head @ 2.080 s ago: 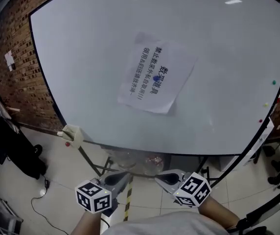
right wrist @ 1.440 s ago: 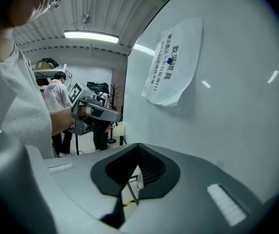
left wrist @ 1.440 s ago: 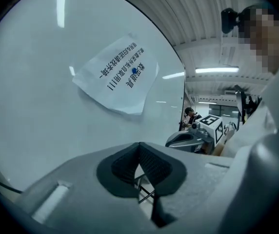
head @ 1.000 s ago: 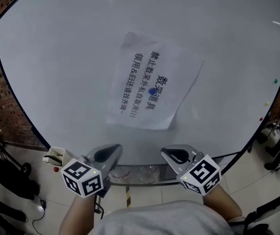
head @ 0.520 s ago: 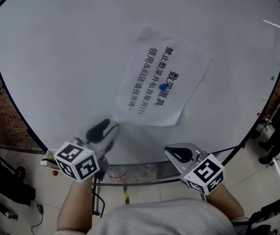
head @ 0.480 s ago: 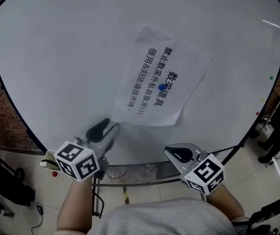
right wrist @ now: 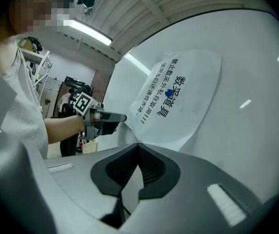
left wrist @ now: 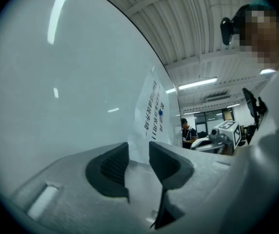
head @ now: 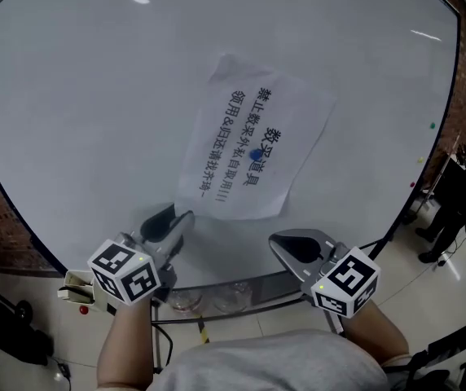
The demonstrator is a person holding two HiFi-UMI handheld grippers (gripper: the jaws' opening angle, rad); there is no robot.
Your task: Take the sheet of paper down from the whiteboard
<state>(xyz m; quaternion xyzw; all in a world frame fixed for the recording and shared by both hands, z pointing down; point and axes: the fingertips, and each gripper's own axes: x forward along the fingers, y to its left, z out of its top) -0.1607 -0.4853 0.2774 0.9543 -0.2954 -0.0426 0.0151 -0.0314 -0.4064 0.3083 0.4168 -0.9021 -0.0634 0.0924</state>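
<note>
Whiteboard (head: pixel 94 96): fills nearly the whole head view, glossy, bare apart from the items below.

Sheet of paper (head: pixel 253 149): near the board's centre, tilted, printed with dark characters. Pinned through its middle by one blue magnet (head: pixel 257 154). Lower edge at 6 o'clock lifting a little off the board.

Left gripper (head: pixel 174 217): at 7 o'clock of the sheet, just beside its lower left corner. Jaws spread and closing. Lower edge of the sheet standing in the gap between the pads in the left gripper view, not yet pressed by either.

Right gripper (head: pixel 278 241): at 5 o'clock of the sheet, apart from it. Pads pressed together, nothing between them.

Step in hand, by judgement: taking hold of the sheet's bottom corner. Next move likely calls for finishing the pinch on that corner, then either pulling the sheet out from under the magnet or freeing the magnet first with the idle gripper. Risk of tearing if pulled hard against the magnet.

Coloured magnets (head: pixel 431 125): three small dots at 3 o'clock, near the board's right edge, well apart from the sheet.

Pale holder (head: pixel 78 287): small open box at 8 o'clock, below the board's frame. Contents too small to tell.

Clear rounded things (head: pixel 217 298): under the board at 6 o'clock, possibly containers. Contents not readable.
</note>
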